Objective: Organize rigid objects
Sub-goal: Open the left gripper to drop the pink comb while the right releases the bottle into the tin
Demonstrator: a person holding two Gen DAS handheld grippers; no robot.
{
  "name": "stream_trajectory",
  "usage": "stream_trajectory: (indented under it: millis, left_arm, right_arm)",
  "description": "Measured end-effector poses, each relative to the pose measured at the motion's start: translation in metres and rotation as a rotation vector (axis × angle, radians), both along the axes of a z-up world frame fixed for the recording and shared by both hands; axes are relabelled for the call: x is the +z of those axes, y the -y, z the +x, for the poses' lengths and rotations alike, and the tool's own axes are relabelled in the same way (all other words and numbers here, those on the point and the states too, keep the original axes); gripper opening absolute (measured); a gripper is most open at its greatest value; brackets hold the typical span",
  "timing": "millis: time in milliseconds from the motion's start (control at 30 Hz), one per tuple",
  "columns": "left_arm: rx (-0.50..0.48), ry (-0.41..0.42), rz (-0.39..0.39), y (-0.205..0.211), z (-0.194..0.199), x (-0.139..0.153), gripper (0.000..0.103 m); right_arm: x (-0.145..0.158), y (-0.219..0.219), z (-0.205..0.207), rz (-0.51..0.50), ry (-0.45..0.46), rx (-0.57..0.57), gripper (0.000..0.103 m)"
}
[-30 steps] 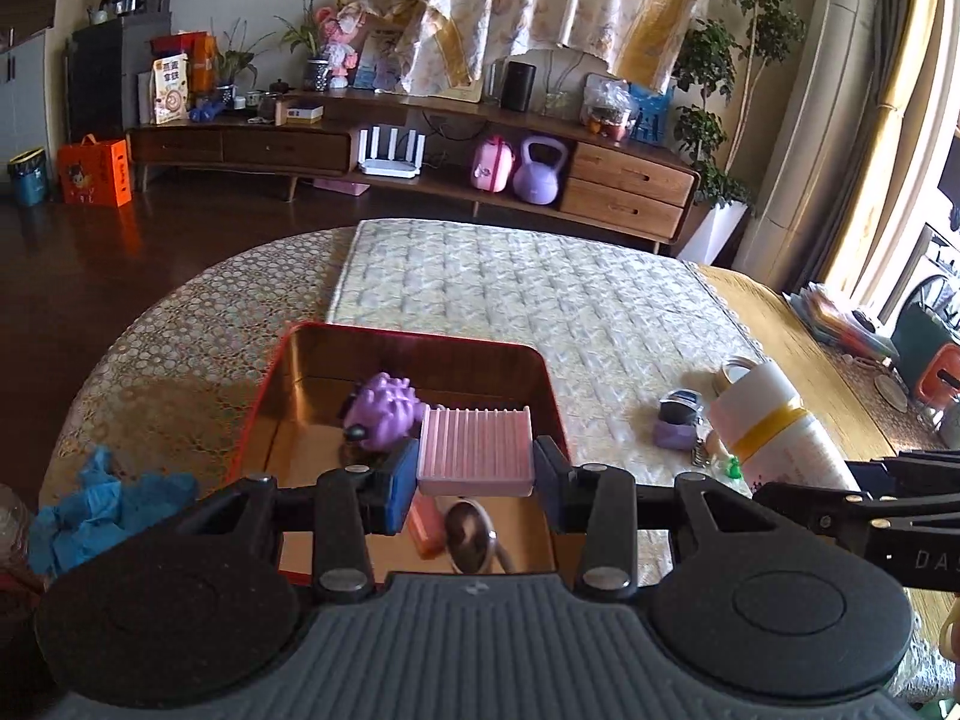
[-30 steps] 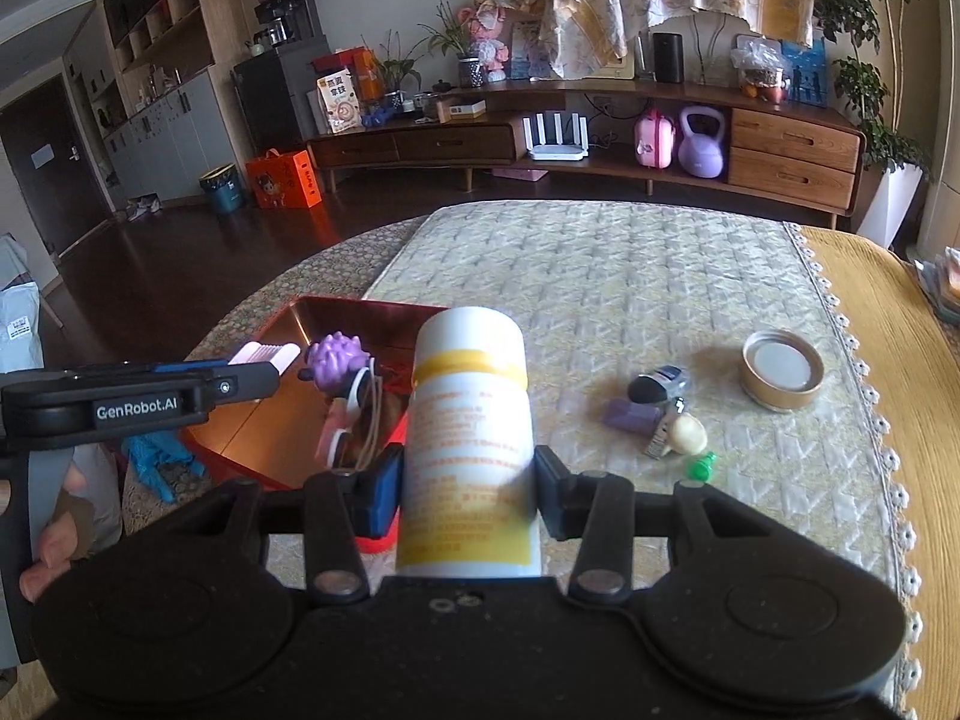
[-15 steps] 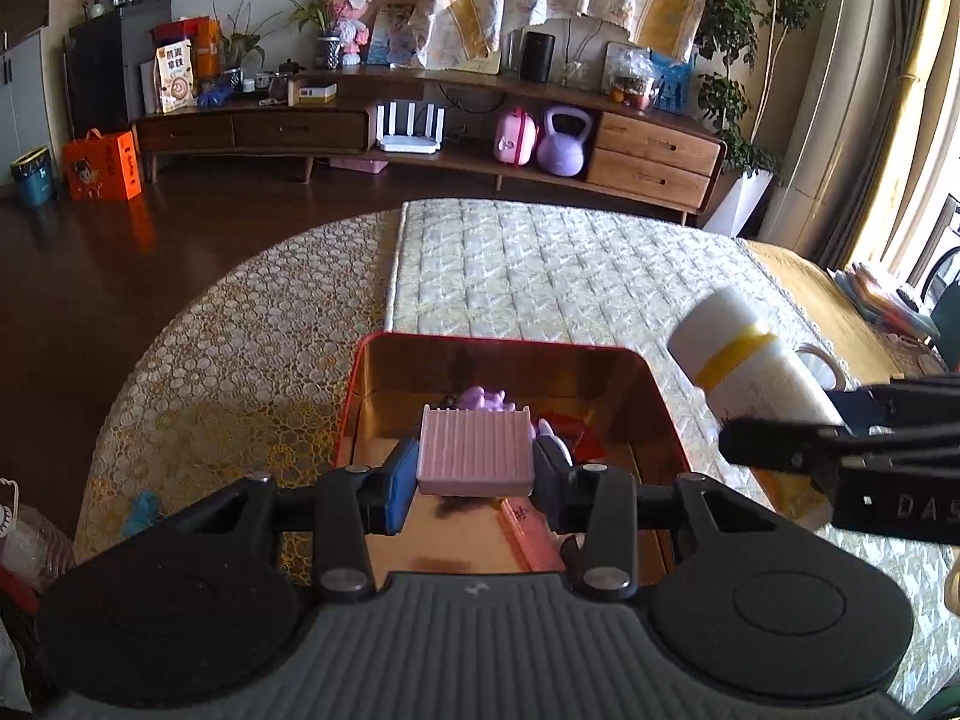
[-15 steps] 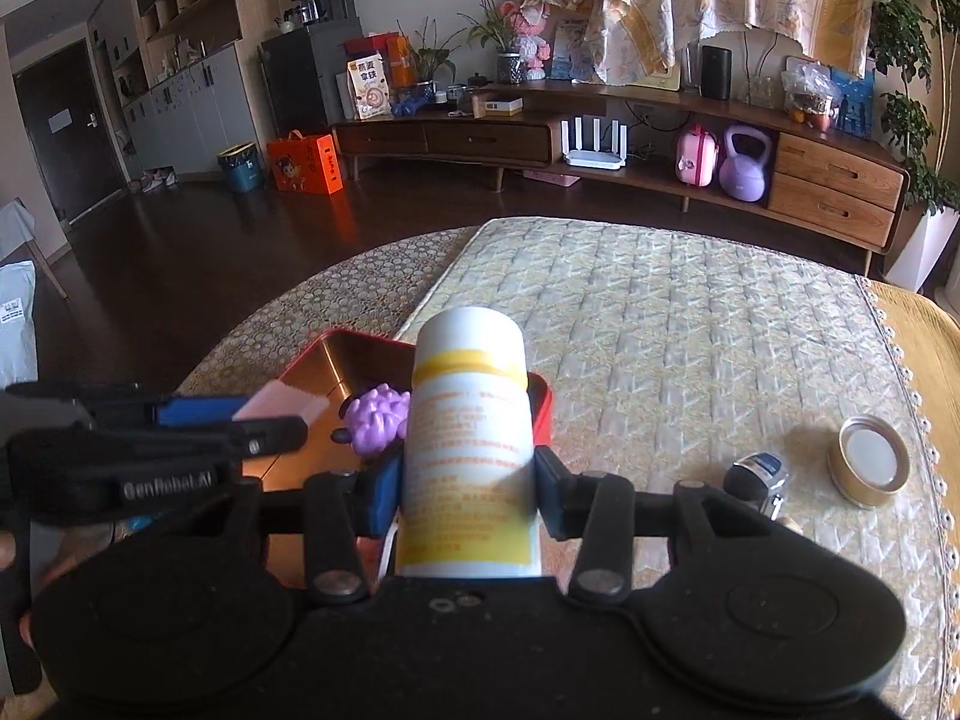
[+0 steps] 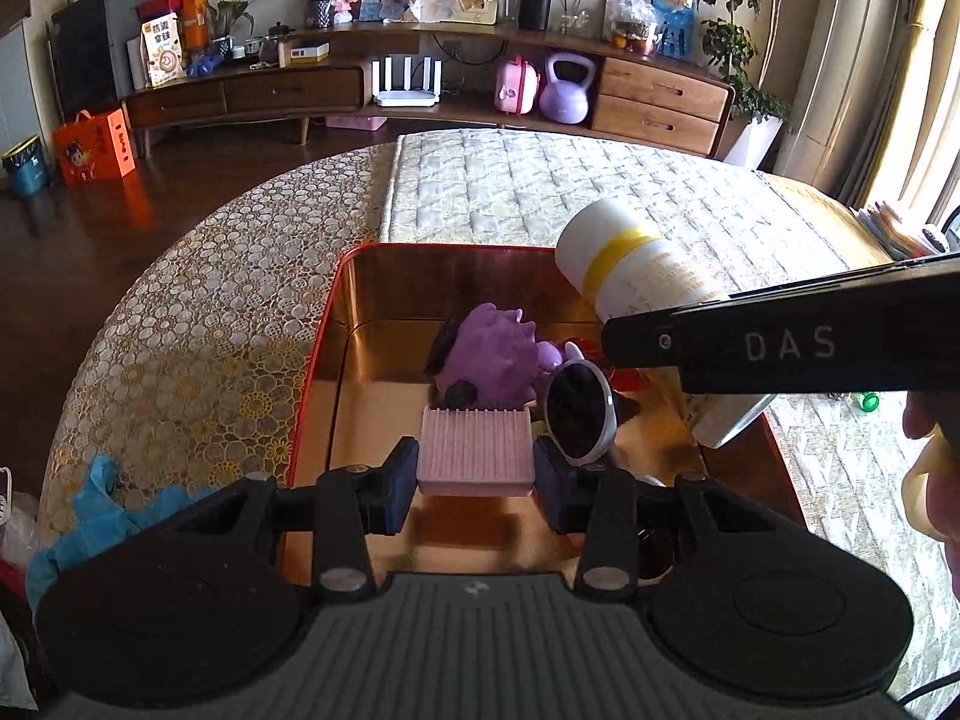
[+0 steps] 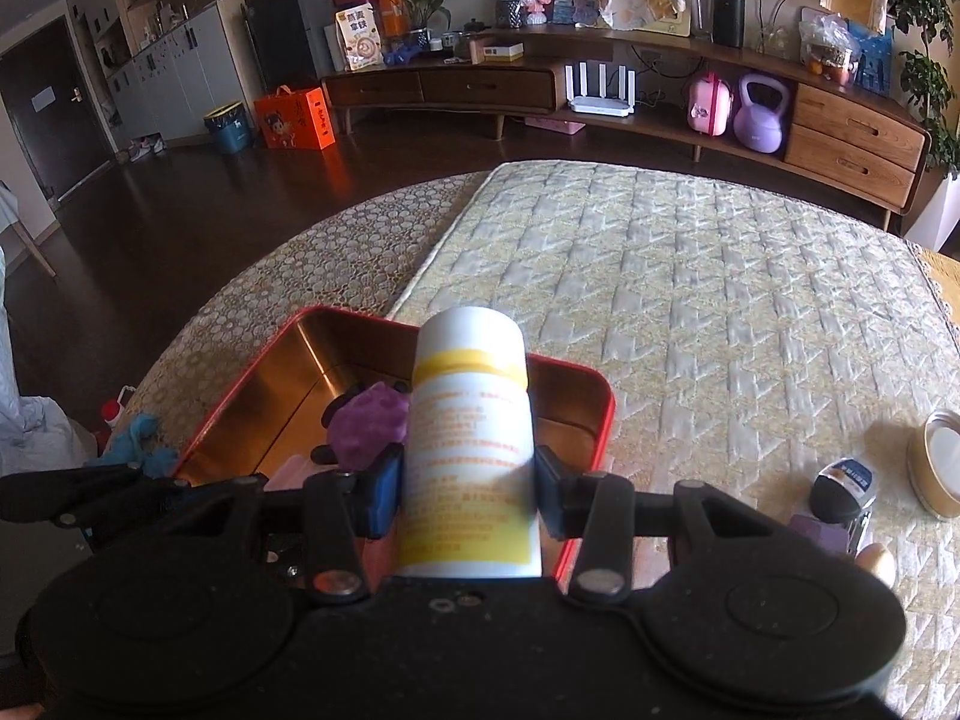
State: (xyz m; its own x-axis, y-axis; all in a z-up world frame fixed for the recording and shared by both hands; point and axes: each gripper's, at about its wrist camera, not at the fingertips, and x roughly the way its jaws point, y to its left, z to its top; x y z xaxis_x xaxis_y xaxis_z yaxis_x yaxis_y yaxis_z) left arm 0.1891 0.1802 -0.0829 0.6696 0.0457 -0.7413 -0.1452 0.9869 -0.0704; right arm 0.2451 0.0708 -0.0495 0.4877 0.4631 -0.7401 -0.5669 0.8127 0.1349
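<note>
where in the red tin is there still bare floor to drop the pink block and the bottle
The red tin has bare floor along its left wall and far-left corner, left of the purple toy. The middle and right are crowded: the toy, the round mirror and red bits, with the white bottle over them. The pink ridged block is nearest the bare strip.

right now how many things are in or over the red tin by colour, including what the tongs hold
purple: 1, the spiky toy
pink: 1, the ridged block in the left tongs
white and yellow: 1, the bottle in the right tongs
black and white: 1, the round mirror
total: 4, over the red tin
</note>
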Motion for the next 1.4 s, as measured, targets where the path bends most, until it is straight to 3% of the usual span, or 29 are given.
stream_trajectory:
  millis: [200,533,767,1033,1133,1400]
  left_arm:
    - [0.001,-0.010,0.030,0.001,0.005,-0.006,0.040]
    - [0.002,-0.048,0.114,0.010,0.014,-0.009,0.040]
    - [0.020,-0.064,0.117,0.013,0.010,-0.009,0.042]
    - [0.044,-0.042,0.106,0.018,-0.002,0.002,0.051]
    - [0.052,-0.028,0.094,0.021,-0.009,0.009,0.057]
    - [0.040,0.007,0.078,0.037,-0.027,0.026,0.060]
  right_arm:
    - [-0.013,-0.006,0.004,-0.040,-0.019,-0.019,0.044]
    - [-0.004,-0.003,-0.004,-0.036,0.009,0.002,0.044]
    - [0.004,0.014,-0.011,0.009,-0.020,0.003,0.046]
    - [0.018,0.030,-0.031,0.051,-0.022,0.019,0.052]
    - [0.024,0.038,-0.039,0.068,-0.019,0.023,0.056]
    - [0.041,0.067,-0.058,0.114,-0.010,0.008,0.067]
